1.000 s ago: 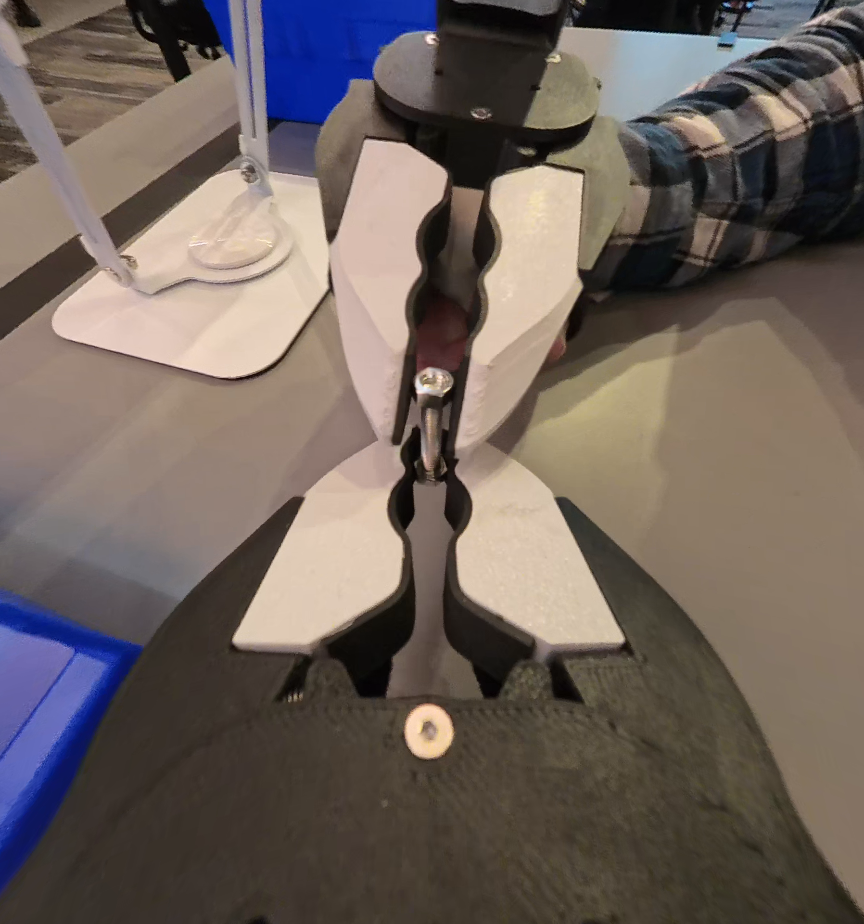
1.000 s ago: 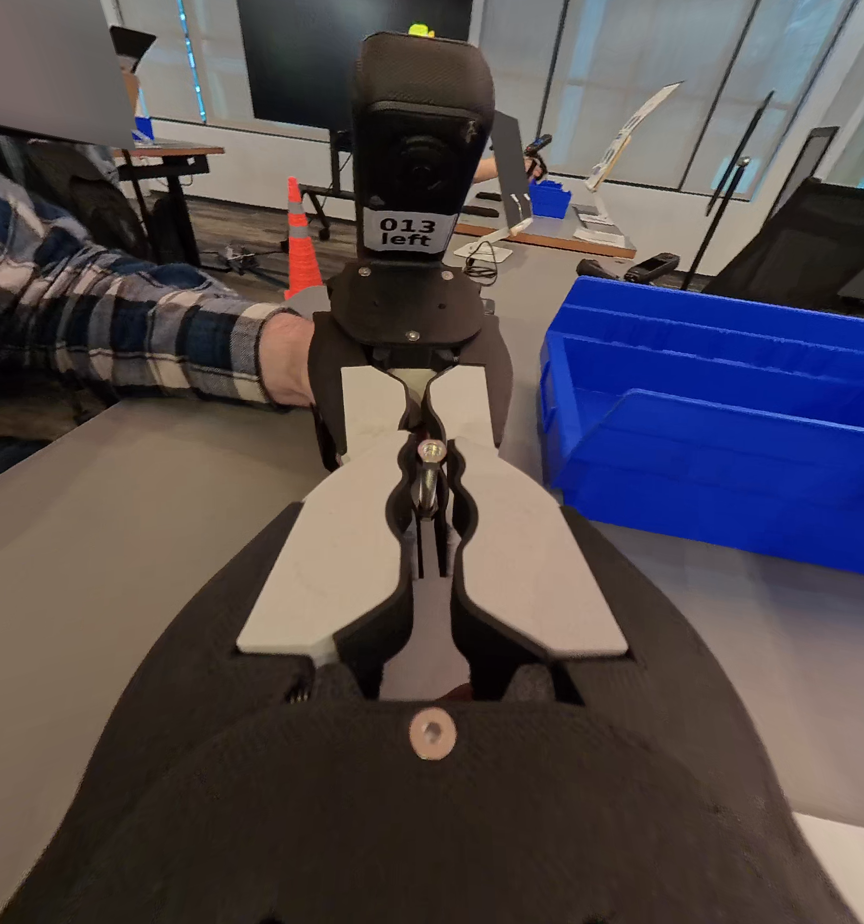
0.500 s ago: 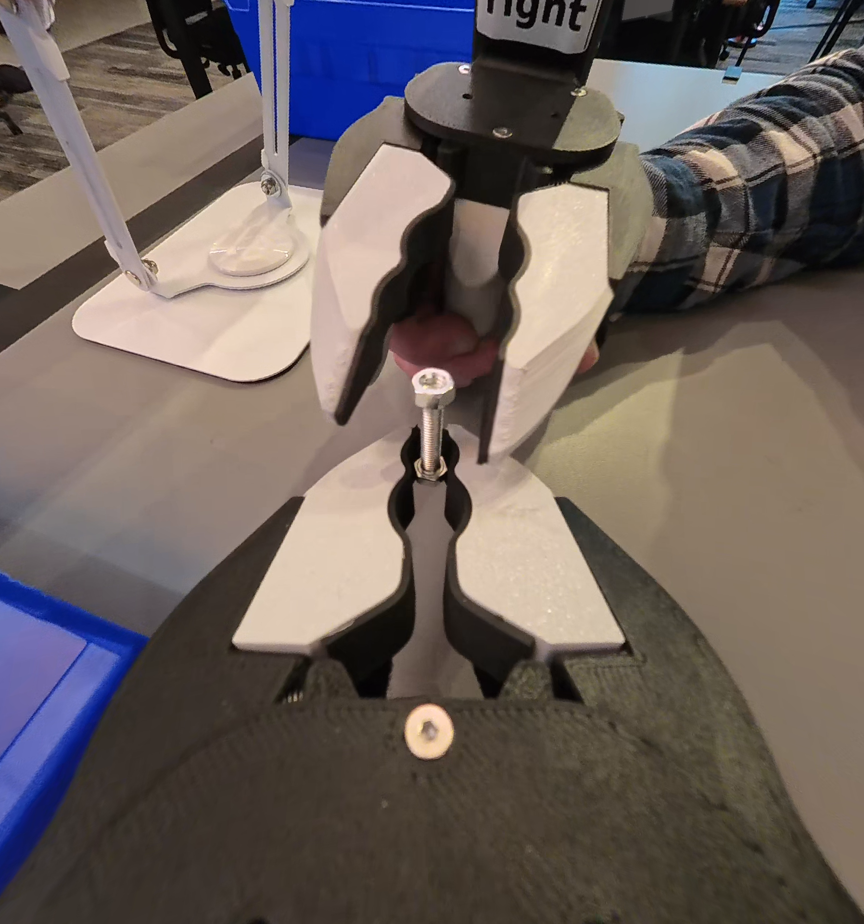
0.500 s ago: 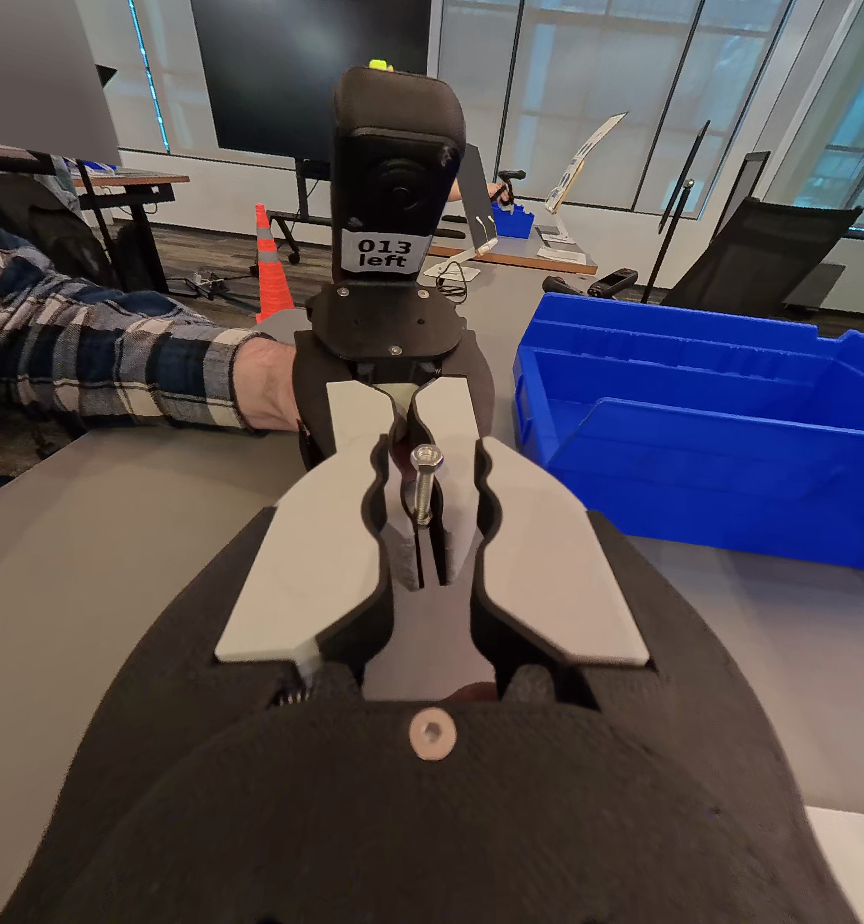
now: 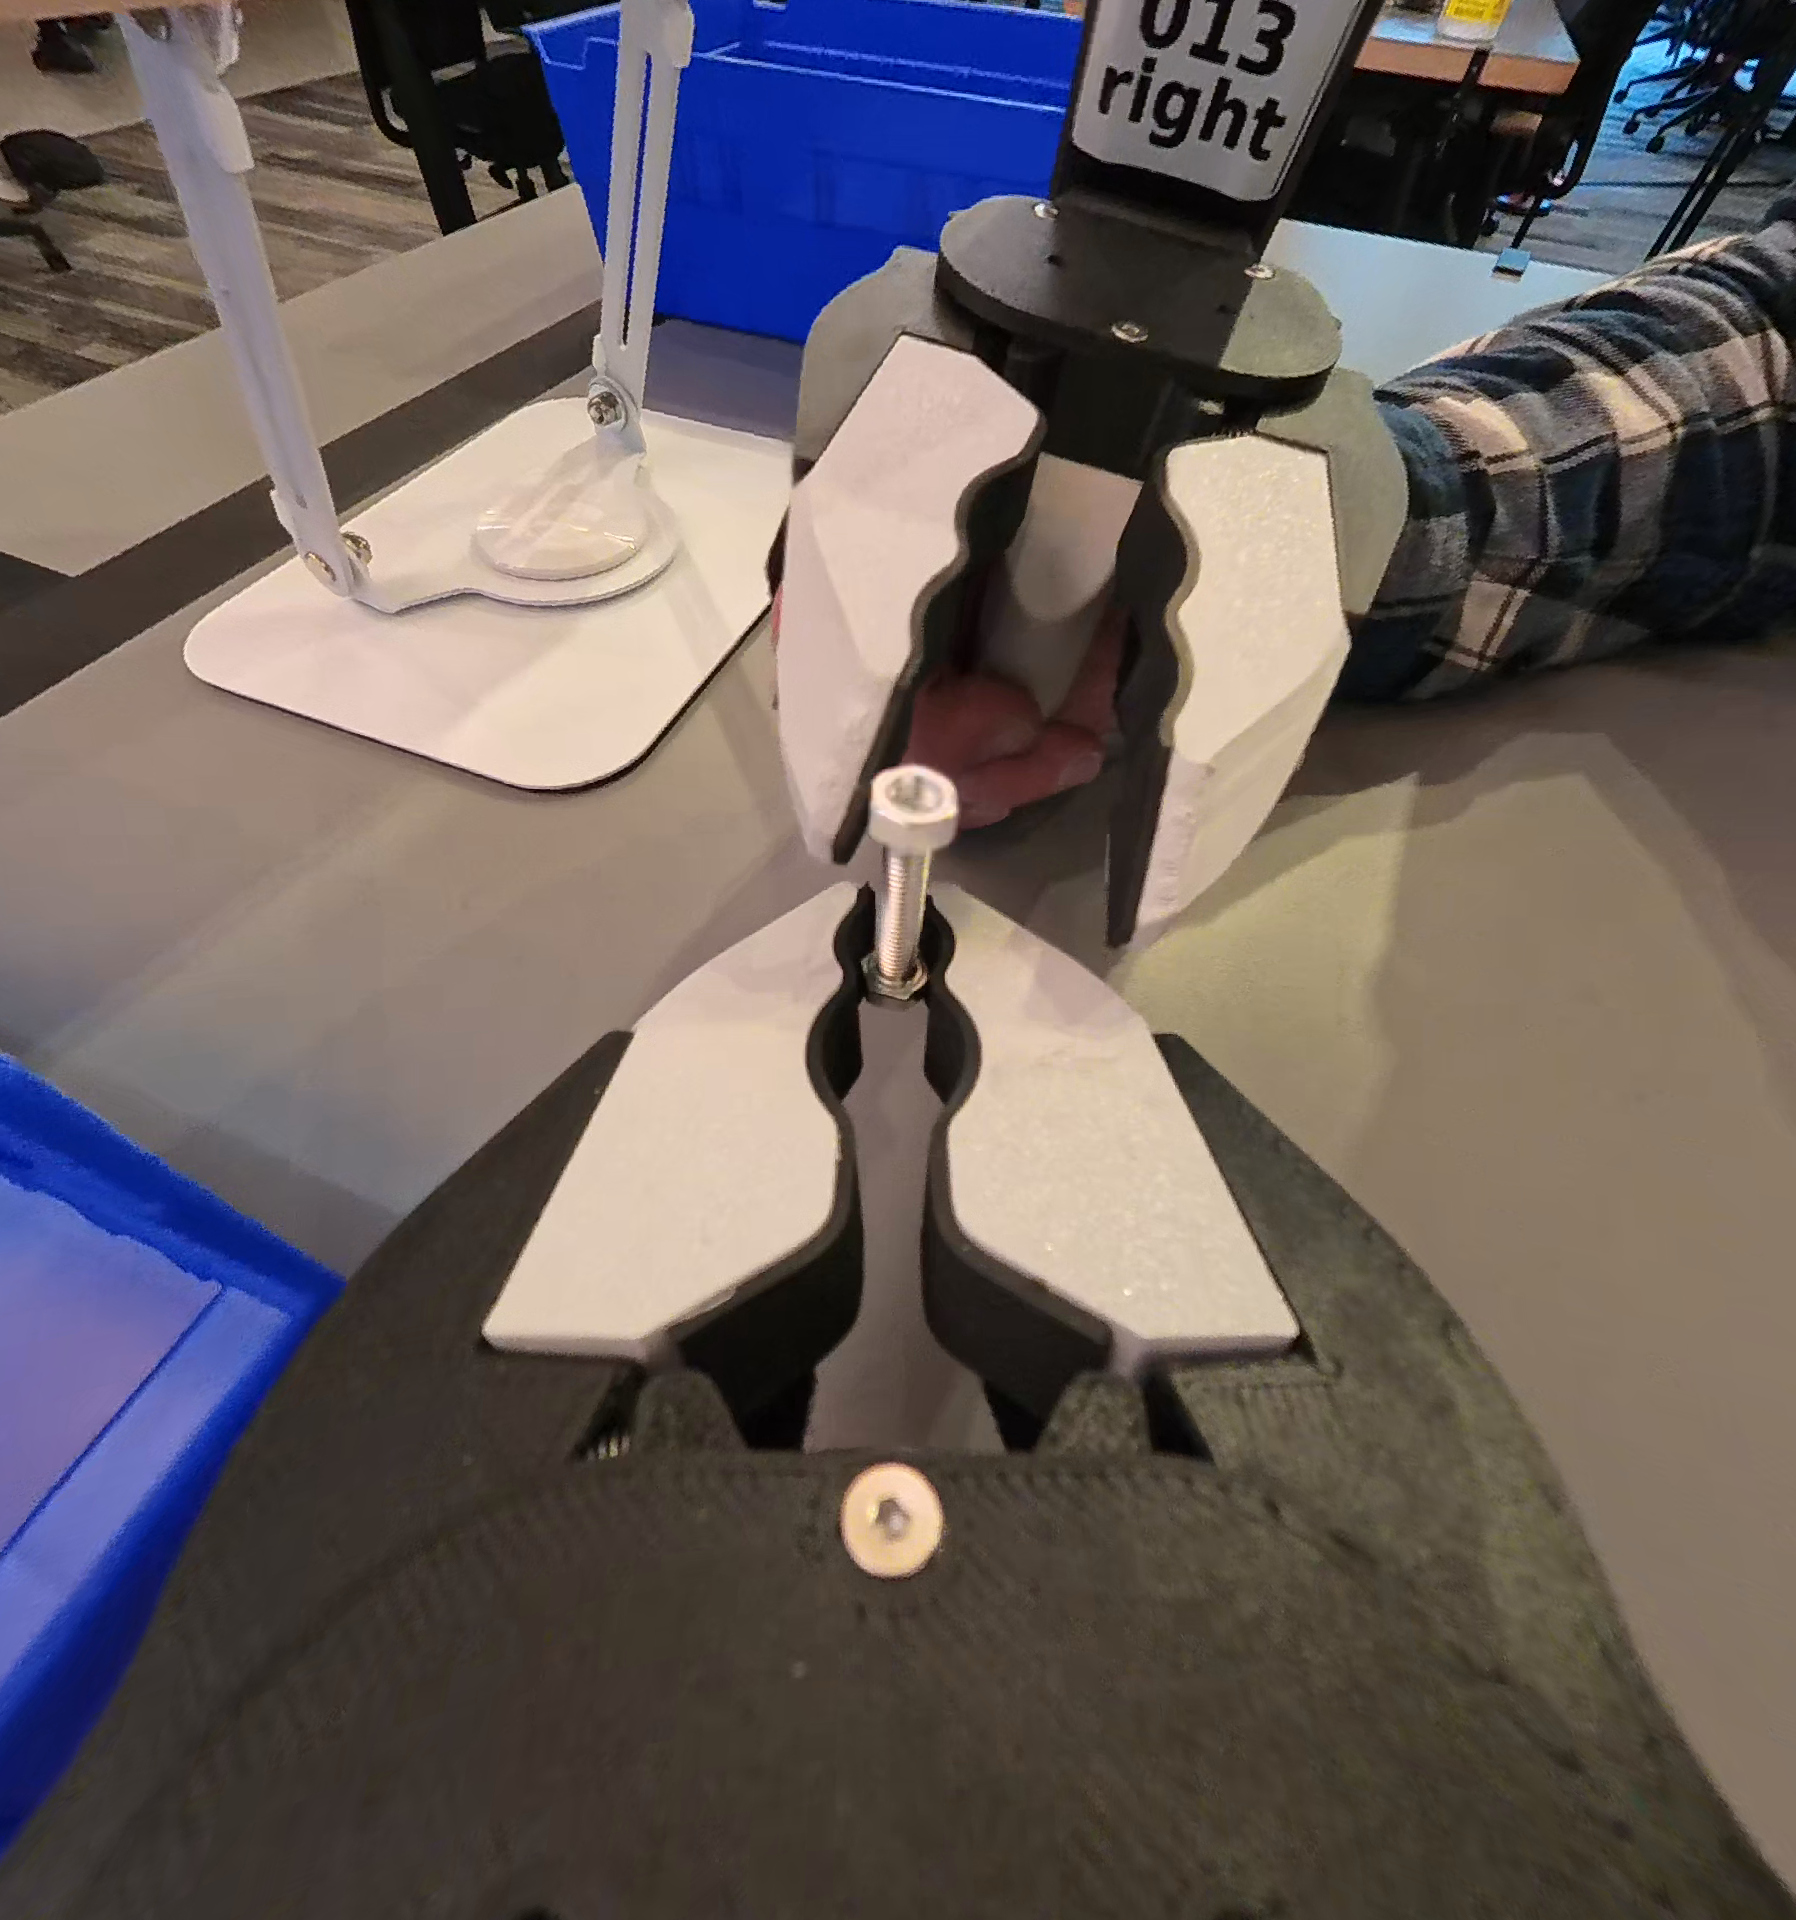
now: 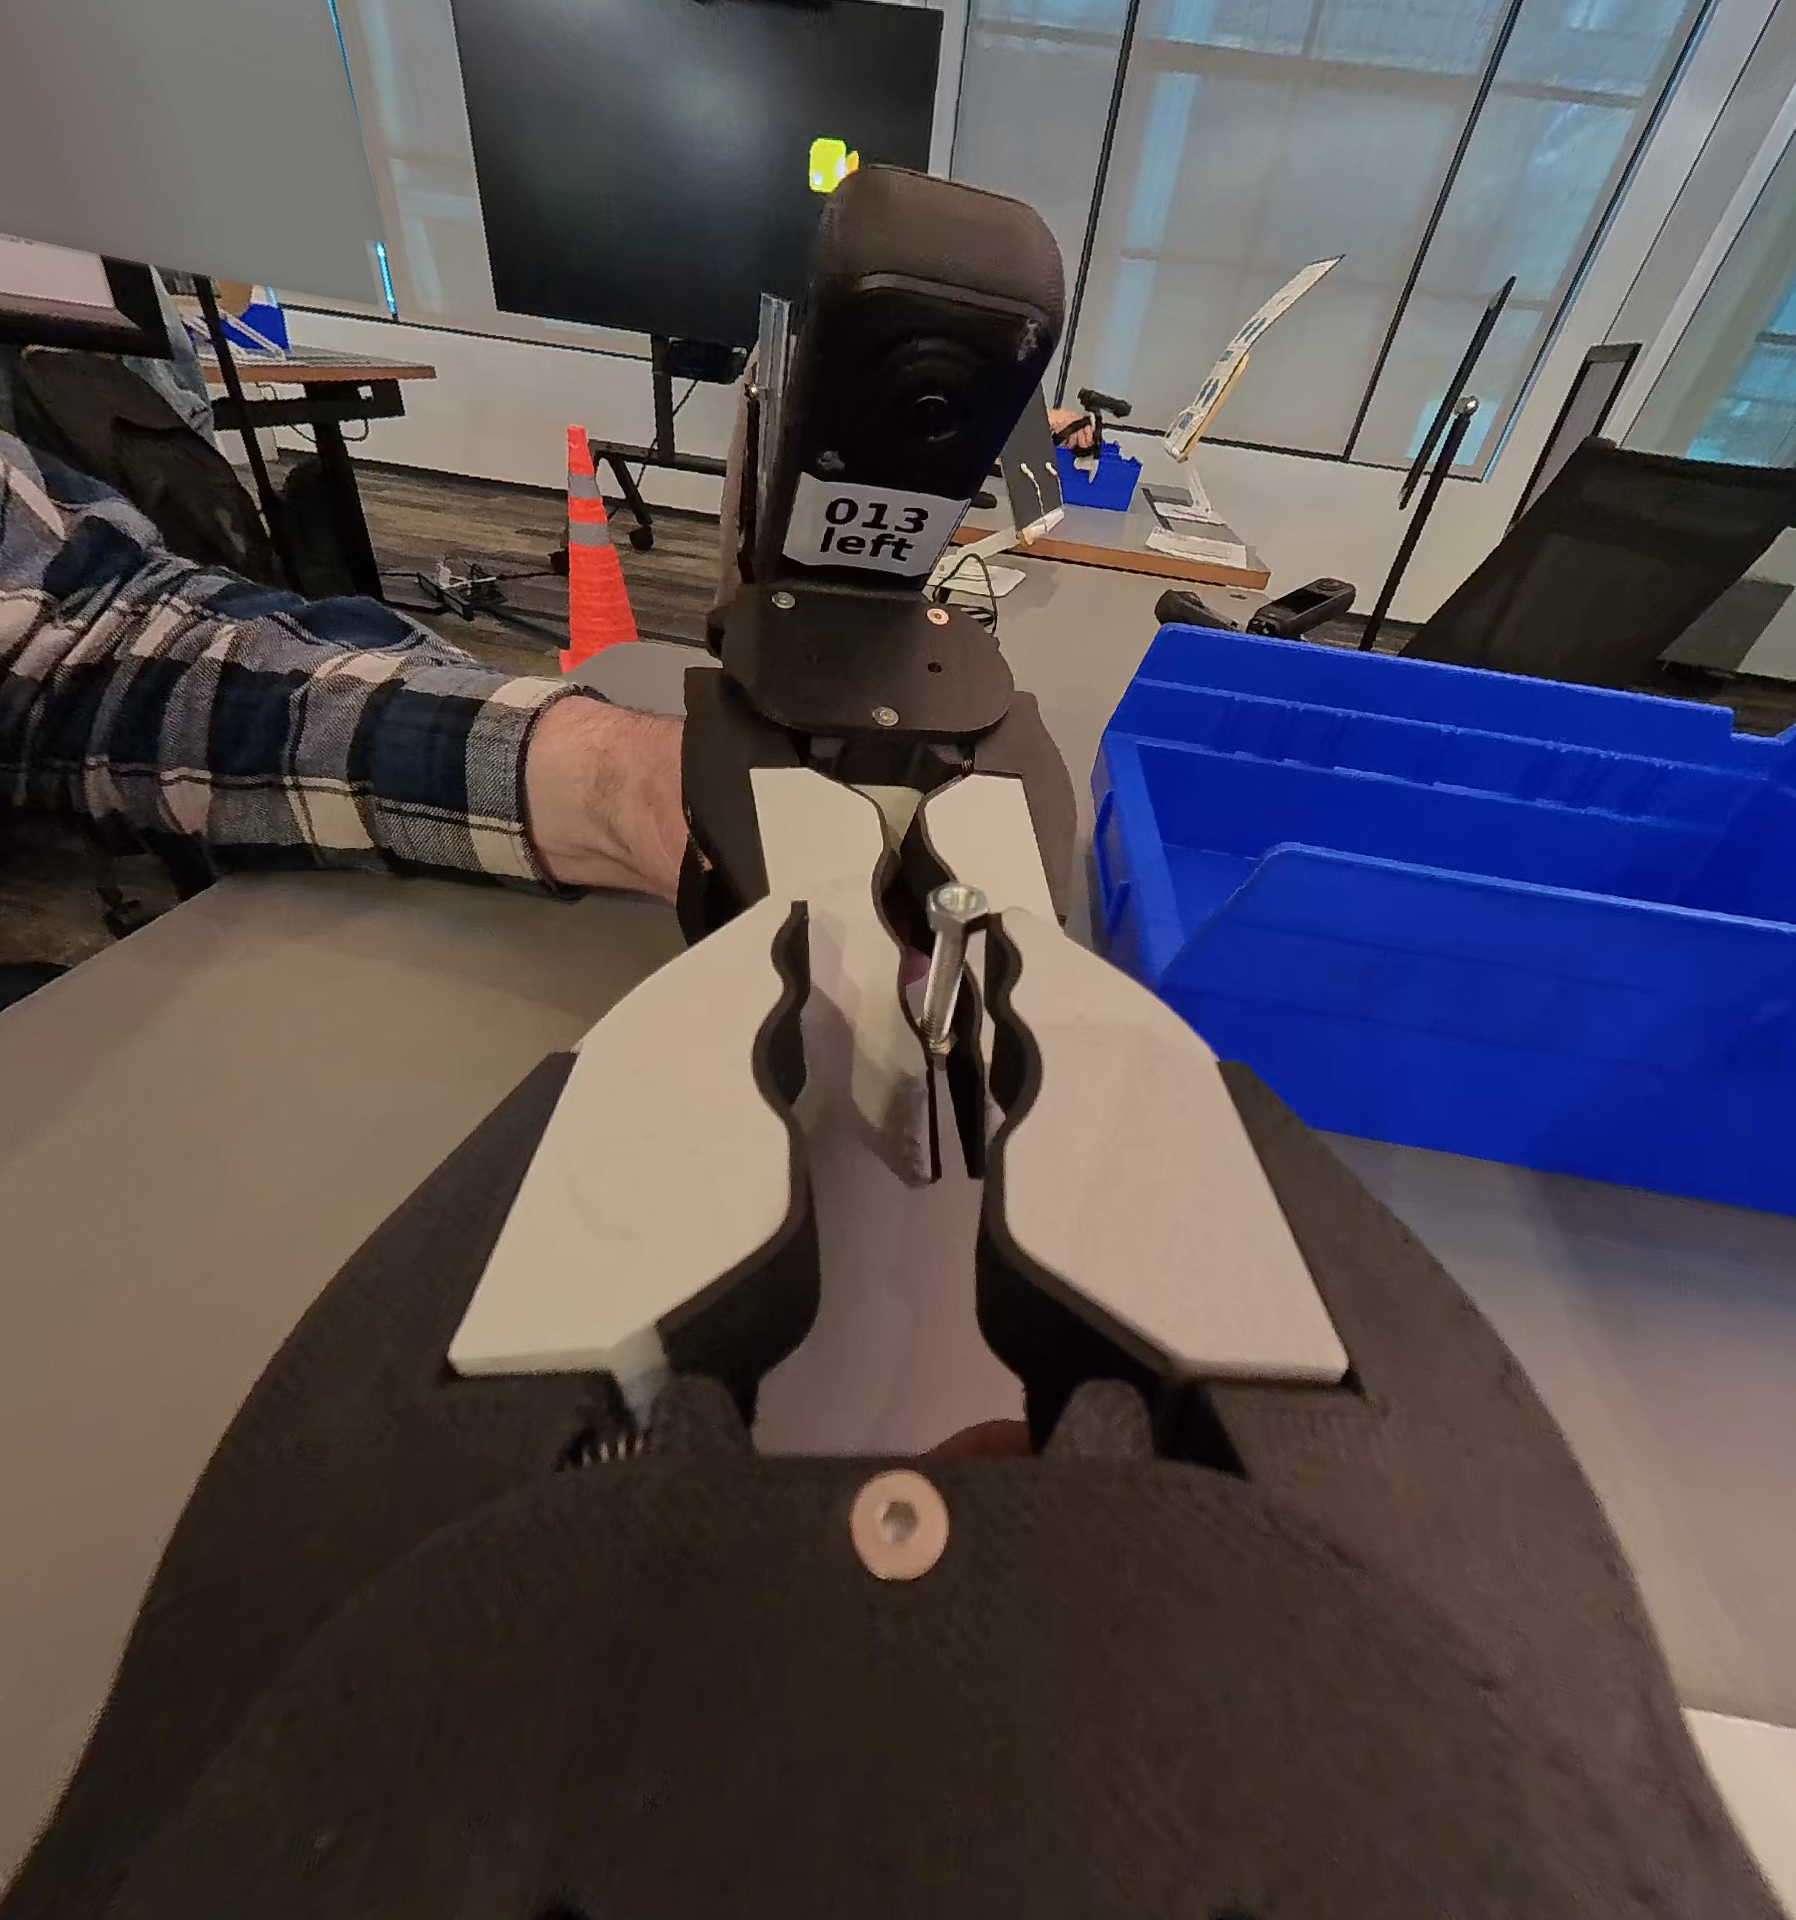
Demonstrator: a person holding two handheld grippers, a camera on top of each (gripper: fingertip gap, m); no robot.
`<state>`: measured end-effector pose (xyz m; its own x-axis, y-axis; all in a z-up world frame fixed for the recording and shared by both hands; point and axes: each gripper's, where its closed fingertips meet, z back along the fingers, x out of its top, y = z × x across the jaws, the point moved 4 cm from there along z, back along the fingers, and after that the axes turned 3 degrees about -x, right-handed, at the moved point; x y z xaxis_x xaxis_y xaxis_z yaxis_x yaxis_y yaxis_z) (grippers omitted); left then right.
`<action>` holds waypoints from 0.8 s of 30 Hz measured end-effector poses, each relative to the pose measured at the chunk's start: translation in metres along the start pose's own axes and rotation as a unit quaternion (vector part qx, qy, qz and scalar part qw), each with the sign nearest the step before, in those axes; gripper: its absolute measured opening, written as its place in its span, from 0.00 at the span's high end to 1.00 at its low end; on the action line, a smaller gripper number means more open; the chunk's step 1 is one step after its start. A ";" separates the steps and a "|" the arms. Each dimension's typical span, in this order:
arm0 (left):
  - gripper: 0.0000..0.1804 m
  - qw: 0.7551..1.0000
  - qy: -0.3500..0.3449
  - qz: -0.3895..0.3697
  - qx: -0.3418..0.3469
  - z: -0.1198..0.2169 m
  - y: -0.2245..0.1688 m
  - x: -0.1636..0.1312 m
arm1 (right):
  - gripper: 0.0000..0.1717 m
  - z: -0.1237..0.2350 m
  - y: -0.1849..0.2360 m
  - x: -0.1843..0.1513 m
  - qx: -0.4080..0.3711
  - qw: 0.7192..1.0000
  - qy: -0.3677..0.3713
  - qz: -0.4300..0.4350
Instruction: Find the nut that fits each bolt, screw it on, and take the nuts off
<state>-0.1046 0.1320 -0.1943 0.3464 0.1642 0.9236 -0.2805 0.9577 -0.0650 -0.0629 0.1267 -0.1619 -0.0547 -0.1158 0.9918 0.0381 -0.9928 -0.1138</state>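
Left gripper (image 5: 894, 987) clamps nut (image 5: 896, 982) | silver bolt (image 5: 904, 883) upright | right gripper (image 6: 899, 997) open

Left gripper (image 5: 892, 982) clamped on a small nut (image 5: 890, 979), silver bolt (image 5: 904, 878) standing upright from it. Right gripper (image 5: 987, 894) opposite, fingers (image 5: 873, 582) spread wide around the bolt head, not pressing. Grey worktop (image 5: 1496, 1039) beneath; white stand base (image 5: 458, 665) and blue bin (image 5: 821, 135) beyond.

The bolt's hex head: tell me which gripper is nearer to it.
Right. The open right gripper has one fingertip just beside the bolt's hex head; the left gripper clamps the nut at the bolt's far end.
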 end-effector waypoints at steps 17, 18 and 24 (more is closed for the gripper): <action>0.96 1.000 0.001 0.006 -0.003 0.000 0.001 -0.001 | 0.76 -0.002 0.003 0.000 0.004 1.000 -0.001 0.001; 0.96 1.000 0.000 0.007 -0.003 0.000 0.001 -0.001 | 0.76 -0.001 0.003 0.000 0.004 1.000 -0.001 0.001; 0.96 1.000 0.000 0.008 -0.002 0.000 0.001 -0.001 | 0.78 0.001 0.001 -0.001 0.000 1.000 -0.003 0.003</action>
<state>-0.1057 0.1331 -0.1950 0.3423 0.1798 0.9223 -0.2830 0.9557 -0.0813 -0.0622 0.1260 -0.1627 -0.0494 -0.1209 0.9914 0.0383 -0.9921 -0.1191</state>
